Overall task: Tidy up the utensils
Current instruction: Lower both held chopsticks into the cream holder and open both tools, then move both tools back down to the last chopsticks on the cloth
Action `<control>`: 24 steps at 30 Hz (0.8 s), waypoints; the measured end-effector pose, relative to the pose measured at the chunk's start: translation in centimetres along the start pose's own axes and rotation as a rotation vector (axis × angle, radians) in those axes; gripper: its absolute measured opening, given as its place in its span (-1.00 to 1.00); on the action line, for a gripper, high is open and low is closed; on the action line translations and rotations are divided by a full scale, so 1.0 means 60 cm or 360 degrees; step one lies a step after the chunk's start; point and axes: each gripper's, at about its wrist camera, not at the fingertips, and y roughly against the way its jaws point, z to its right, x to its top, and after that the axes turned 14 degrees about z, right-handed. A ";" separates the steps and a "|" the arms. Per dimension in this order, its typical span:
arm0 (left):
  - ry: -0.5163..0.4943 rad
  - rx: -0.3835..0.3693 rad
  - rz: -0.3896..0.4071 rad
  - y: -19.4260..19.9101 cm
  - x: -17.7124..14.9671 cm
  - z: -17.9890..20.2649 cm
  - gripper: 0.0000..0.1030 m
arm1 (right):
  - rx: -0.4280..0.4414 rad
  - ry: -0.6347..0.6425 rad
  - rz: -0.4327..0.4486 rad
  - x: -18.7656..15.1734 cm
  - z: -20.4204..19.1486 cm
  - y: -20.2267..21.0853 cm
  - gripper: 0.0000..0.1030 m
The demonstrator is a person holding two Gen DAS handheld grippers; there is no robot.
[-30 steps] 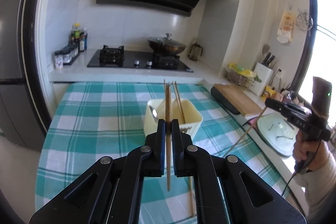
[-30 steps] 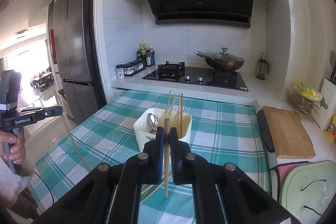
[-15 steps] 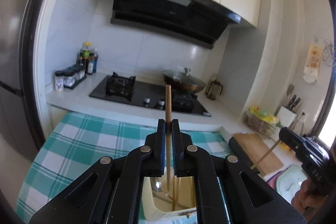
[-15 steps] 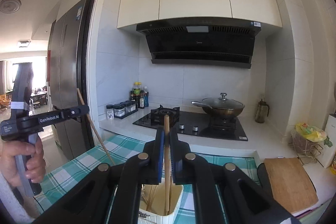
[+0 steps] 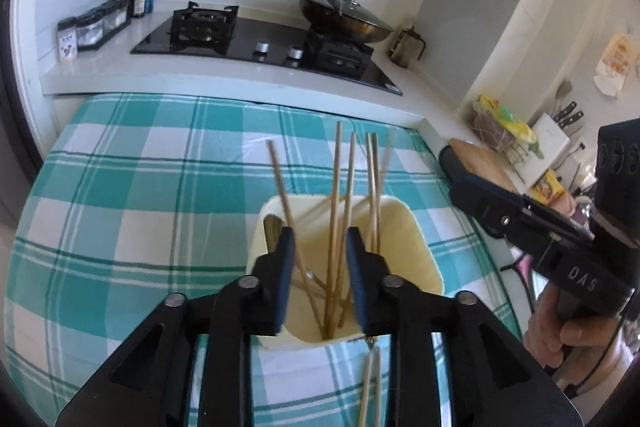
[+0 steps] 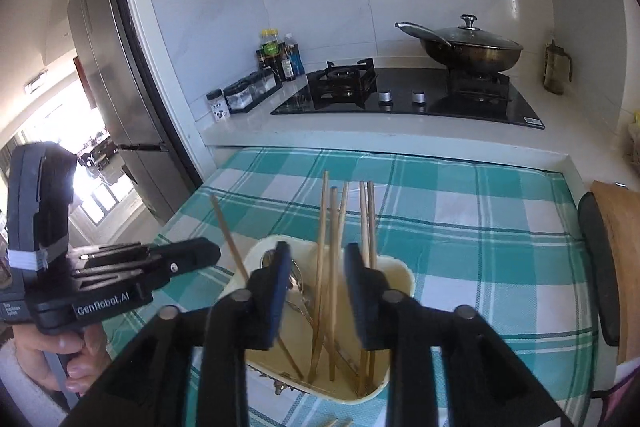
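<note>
Both claws hang over the cream holder (image 5: 408, 239) standing on the checked table (image 5: 120, 211). The left claw (image 5: 322, 279) is released, its jaws spread with nothing between them; the right claw (image 6: 316, 291) is likewise spread and empty. Several chopsticks (image 5: 336, 211) stand loose in the holder, leaning apart, beside what looks like a spoon (image 6: 298, 283). Two more chopsticks (image 5: 370, 383) lie on the table just beside the holder.
</note>
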 end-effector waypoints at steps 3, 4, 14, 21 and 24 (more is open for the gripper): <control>-0.0138 0.0013 -0.0038 0.058 -0.028 0.011 0.26 | 0.0019 -0.0048 0.0097 0.001 -0.006 0.056 -0.23; -0.0196 0.0008 -0.0083 0.079 -0.049 0.013 0.39 | 0.0016 -0.0043 0.0103 -0.002 -0.008 0.074 -0.23; -0.0274 -0.0015 -0.0537 0.179 -0.386 0.007 0.48 | -0.0178 0.0189 -0.0374 -0.372 -0.004 0.259 -0.10; -0.0374 -0.0072 -0.0449 0.130 -0.381 0.066 0.48 | -0.0306 -0.0028 -0.0307 -0.468 -0.015 0.342 -0.10; -0.0493 -0.0060 -0.0415 0.091 -0.375 0.093 0.48 | -0.0311 -0.0036 -0.0284 -0.467 -0.025 0.346 -0.10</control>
